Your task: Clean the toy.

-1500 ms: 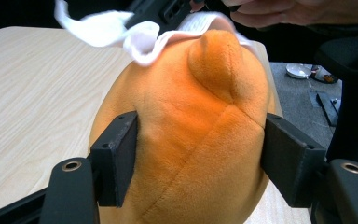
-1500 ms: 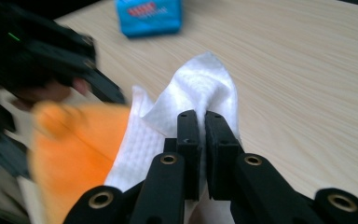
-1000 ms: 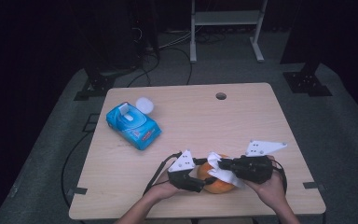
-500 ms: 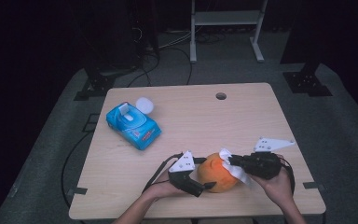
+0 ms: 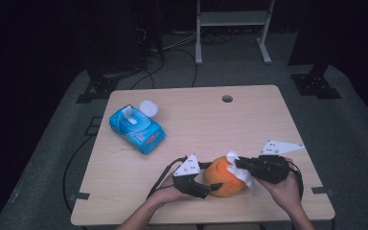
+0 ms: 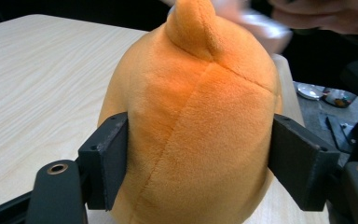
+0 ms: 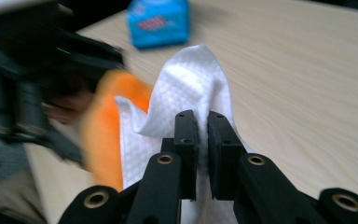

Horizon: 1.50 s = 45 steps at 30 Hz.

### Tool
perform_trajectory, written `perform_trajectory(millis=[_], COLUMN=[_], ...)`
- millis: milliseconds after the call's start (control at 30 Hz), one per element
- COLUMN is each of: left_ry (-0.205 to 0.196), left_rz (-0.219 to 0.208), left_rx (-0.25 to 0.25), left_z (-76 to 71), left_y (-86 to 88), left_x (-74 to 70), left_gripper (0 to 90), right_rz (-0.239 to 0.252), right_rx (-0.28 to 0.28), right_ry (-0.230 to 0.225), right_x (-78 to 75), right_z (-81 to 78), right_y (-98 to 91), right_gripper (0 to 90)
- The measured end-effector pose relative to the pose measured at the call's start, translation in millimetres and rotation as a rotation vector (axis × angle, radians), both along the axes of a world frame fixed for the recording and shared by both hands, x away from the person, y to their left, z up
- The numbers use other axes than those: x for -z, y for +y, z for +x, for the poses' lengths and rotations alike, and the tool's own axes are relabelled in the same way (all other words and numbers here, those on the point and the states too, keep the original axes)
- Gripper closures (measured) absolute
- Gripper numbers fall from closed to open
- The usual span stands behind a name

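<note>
Low and right of centre in the high view, the orange plush toy (image 5: pixel 225 176) stands upright, ear up, clamped in the left gripper (image 5: pixel 210 188), whose jaws have just been closing, while the right gripper (image 5: pixel 233 165), nearly shut, pinches a white wipe (image 5: pixel 242 173) against it.

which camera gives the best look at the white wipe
The right gripper view: the white wipe is close, pinched in the right gripper, its weave visible. The high view shows it small against the orange plush toy; the left gripper view shows a blurred edge.
</note>
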<state>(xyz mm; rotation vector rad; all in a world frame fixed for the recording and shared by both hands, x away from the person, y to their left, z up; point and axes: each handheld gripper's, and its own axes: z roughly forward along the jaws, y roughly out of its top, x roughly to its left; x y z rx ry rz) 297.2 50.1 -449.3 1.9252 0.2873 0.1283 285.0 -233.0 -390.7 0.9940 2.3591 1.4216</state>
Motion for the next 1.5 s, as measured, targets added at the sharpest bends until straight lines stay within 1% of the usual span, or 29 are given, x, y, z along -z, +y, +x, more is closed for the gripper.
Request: perform_trajectory(millis=[33,67,133,200,233,267,333,400,433,533,600,667,733,767,800,867,900,933,1000,1033,1067,1100,1133,1200,1267,1333,1400,1433,1500], left_ry=[0.005,0.004,-0.011,-0.023,-0.026,-0.043,-0.049,-0.069,-0.083,-0.128,-0.129,-0.13,-0.12,-0.108,-0.097,-0.111,-0.109,-0.109,-0.096,-0.078,-0.04,-0.02,-0.015,-0.012,-0.017,-0.01,0.006,0.03,0.034], left_rz=[-0.006,-0.007,0.003,0.009,0.003,0.003,-0.003,-0.02,-0.015,0.028,0.063,0.114,0.159,0.166,0.148,0.153,0.156,0.167,0.169,0.157,0.138,0.129,0.119,0.063,0.048,0.065,0.106,0.115,0.12], left_rx=[0.011,0.02,0.027,0.028,0.021,0.013,0.0,-0.029,-0.041,-0.086,-0.133,-0.176,-0.211,-0.227,-0.231,-0.256,-0.257,-0.259,-0.248,-0.232,-0.194,-0.156,-0.14,-0.134,-0.139,-0.136,-0.126,-0.107,-0.089], left_z=[0.9,1.7,2.7,2.4,1.9,1.3,2.7,5.0,5.9,8.0,10.7,12.5,12.7,11.7,10.4,4.5,2.6,-0.4,-4.6,-6.2,-6.8,-6.1,-5.6,-2.2,1.9,6.6,8.1,6.6,1.1], left_y=[0.1,0.0,-0.9,-1.1,0.0,1.6,6.7,14.3,18.7,34.9,47.5,52.9,51.6,49.1,47.9,41.5,38.7,34.7,31.8,32.2,35.1,38.9,42.2,52.9,56.5,53.7,47.8,44.5,41.7], left_x=[0.6,1.5,4.6,9.2,9.1,7.0,-1.7,-13.5,-20.6,-37.2,-40.3,-36.1,-28.8,-22.7,-20.3,-18.4,-18.4,-18.7,-19.0,-19.3,-21.6,-25.4,-29.1,-40.1,-45.2,-45.1,-39.3,-34.0,-27.1], left_gripper=[22.7,19.1,13.5,13.8,18.5,27.3,36.4,39.3,39.3,38.3,38.0,37.7,37.2,36.8,36.3,35.3,34.0,32.7,29.9,28.6,27.7,25.7,23.6,23.3,23.1,23.4,24.2,24.8,26.5], right_rz=[0.002,0.022,0.011,0.022,0.026,0.033,0.036,0.069,0.084,0.131,0.124,0.109,0.09,0.092,0.117,0.168,0.192,0.198,0.177,0.159,0.152,0.151,0.144,0.13,0.125,0.118,0.098,0.094,0.101], right_rx=[0.008,0.01,0.004,-0.008,-0.014,-0.019,-0.015,-0.011,-0.01,-0.022,-0.028,-0.038,-0.033,-0.029,-0.02,-0.021,-0.028,-0.039,-0.064,-0.07,-0.077,-0.091,-0.103,-0.119,-0.135,-0.153,-0.157,-0.147,-0.109], right_ry=[0.015,0.044,0.048,0.05,0.048,0.044,0.032,0.009,-0.005,-0.032,-0.03,0.008,0.05,0.068,0.082,0.091,0.094,0.093,0.103,0.1,0.106,0.117,0.122,0.133,0.144,0.158,0.16,0.154,0.142], right_x=[4.2,8.6,10.3,8.5,7.7,7.3,3.6,-4.5,-9.2,-17.9,-16.4,-7.2,2.6,7.2,9.9,8.1,6.5,5.6,4.2,4.8,6.3,8.9,10.7,14.5,17.5,19.3,19.2,18.3,15.4], right_z=[2.9,5.1,5.0,3.6,3.0,2.8,3.1,5.4,7.1,18.6,27.5,42.3,53.7,58.1,60.3,57.6,55.1,53.4,46.7,44.4,41.6,38.6,35.2,27.4,20.7,15.2,12.9,12.4,12.1], right_y=[-4.4,-7.3,-4.6,0.3,4.2,7.9,15.3,18.7,20.9,34.5,45.4,56.6,60.6,60.3,58.1,54.0,53.3,53.3,56.5,56.9,56.5,54.5,52.7,48.4,44.3,40.8,38.4,36.3,30.7], right_gripper=[83.1,83.8,84.6,85.0,85.1,85.3,85.7,85.9,85.9,85.8,85.7,85.7,85.6,85.6,85.6,85.6,85.4,85.4,85.4,85.4,85.4,85.4,85.4,85.4,85.4,85.3,85.2,85.2,85.1])
